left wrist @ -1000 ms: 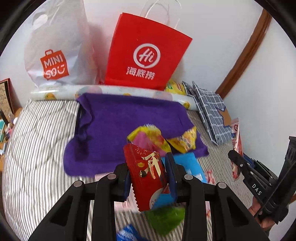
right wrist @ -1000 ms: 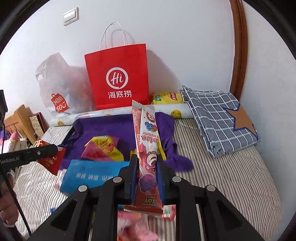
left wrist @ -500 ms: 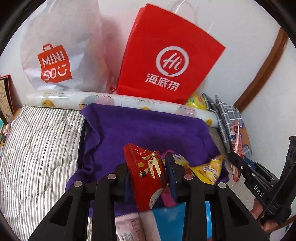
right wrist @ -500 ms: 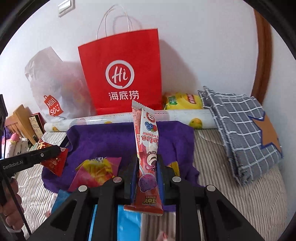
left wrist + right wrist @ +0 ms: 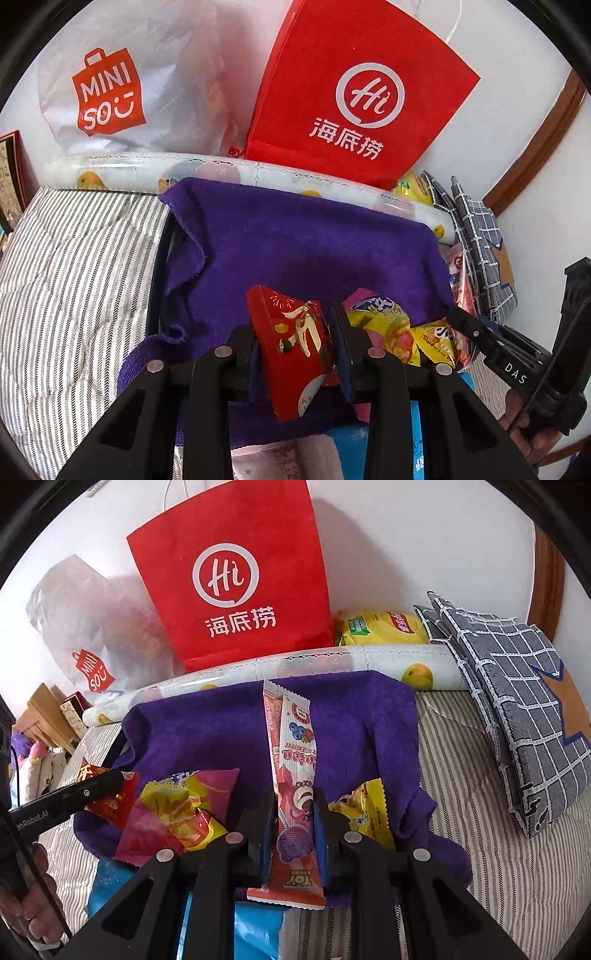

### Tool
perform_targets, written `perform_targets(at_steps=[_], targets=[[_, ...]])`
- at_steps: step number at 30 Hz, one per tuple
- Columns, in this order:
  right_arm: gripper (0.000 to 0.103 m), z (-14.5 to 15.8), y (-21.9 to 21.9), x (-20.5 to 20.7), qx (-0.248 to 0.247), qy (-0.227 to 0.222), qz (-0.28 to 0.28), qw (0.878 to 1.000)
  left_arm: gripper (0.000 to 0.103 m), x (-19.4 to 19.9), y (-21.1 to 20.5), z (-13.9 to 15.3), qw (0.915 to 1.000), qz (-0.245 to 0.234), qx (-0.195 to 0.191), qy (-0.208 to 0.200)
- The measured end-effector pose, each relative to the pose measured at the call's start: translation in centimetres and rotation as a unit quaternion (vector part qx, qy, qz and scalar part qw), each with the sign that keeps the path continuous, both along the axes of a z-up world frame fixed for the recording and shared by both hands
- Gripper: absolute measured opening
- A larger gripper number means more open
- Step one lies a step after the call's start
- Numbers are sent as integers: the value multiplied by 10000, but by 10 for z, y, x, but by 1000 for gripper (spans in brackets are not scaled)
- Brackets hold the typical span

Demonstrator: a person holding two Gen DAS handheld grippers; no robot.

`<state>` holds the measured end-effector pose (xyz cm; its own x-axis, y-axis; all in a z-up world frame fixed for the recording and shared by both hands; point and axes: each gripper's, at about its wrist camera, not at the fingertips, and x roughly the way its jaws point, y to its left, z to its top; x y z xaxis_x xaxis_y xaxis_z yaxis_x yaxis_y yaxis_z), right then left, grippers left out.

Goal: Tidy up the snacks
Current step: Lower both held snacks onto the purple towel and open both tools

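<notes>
- Snacks: we see a red snack packet (image 5: 295, 347) clamped in the left gripper (image 5: 295, 332), whose jaws are closed down to the packet's width, held above the purple towel (image 5: 295, 240).
- We see a long pink stick snack (image 5: 295, 775) pinched upright in the right gripper (image 5: 295, 805), jaws narrowed onto its lower half, tip pointing to 12 o'clock.
- Loose on the towel: a yellow-and-pink packet (image 5: 177, 808) at 9 o'clock of the right gripper and a small yellow packet (image 5: 364, 812) at 3 o'clock.
- At 12 o'clock, against the wall, stand a red paper bag (image 5: 236, 576) and a white Miniso bag (image 5: 122, 85), behind a printed roll (image 5: 332, 664).
- The towel lies on a striped bed (image 5: 74, 277); a checked cloth (image 5: 517, 701) lies at 2 o'clock.
</notes>
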<state>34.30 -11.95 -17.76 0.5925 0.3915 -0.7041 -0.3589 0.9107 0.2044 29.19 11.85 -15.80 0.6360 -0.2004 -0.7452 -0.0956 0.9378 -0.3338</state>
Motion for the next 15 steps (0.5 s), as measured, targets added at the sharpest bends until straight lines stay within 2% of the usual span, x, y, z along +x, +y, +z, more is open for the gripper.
perform_targets(at_steps=[6,15], targets=[[21,-2,0,2,8,13,-14,10000,33,1,-1,-2,10000,29,56,16],[23,3,1,-11,-34,-303,71,9995,33,2,-3,-2,9997,110,204,54]])
